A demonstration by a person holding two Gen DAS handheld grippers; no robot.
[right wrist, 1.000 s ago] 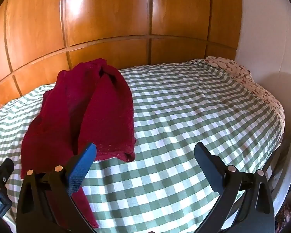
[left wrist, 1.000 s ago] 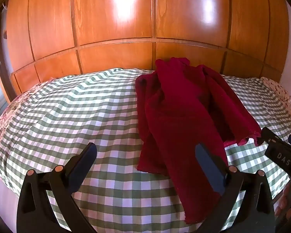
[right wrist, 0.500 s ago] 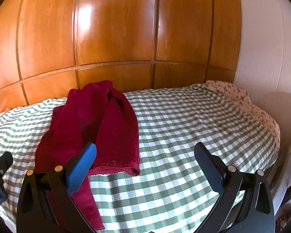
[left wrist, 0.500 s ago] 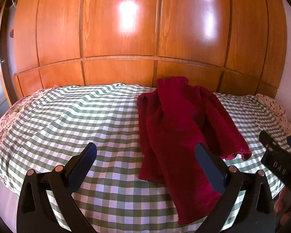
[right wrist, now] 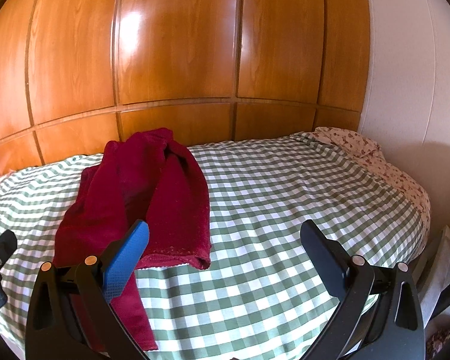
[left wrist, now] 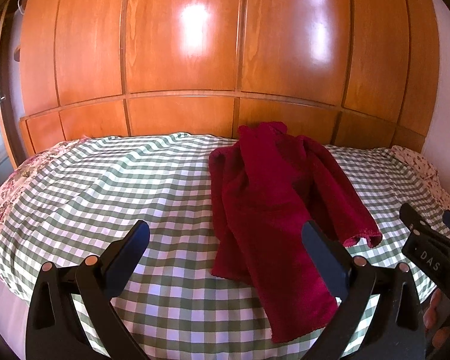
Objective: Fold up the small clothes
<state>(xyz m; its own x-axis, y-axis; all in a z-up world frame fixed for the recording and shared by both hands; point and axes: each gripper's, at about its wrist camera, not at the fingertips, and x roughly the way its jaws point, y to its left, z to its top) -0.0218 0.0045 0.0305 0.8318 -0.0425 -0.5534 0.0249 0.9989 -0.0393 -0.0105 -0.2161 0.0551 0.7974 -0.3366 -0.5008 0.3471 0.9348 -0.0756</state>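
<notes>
A dark red knitted garment (left wrist: 270,204) lies loosely bunched on the green-and-white checked bed (left wrist: 120,198), its near end hanging toward the front edge. It also shows in the right wrist view (right wrist: 153,198), left of centre. My left gripper (left wrist: 225,243) is open and empty, held above the bed's near edge, its right finger over the garment's lower part. My right gripper (right wrist: 225,240) is open and empty, held above the bed to the garment's right, its left finger over the garment's hem. The right gripper shows at the right edge of the left wrist view (left wrist: 432,234).
A tall wooden panelled wardrobe (left wrist: 225,60) stands behind the bed. A floral sheet edge (right wrist: 375,156) shows at the bed's right side, with a white wall (right wrist: 420,75) beyond. A floral edge (left wrist: 6,195) also shows at the bed's left.
Both grippers have pulled back and tilted up, so the bed and garment sit lower in both views and more wardrobe shows. The garment lies unmoved; both grippers stay open.
</notes>
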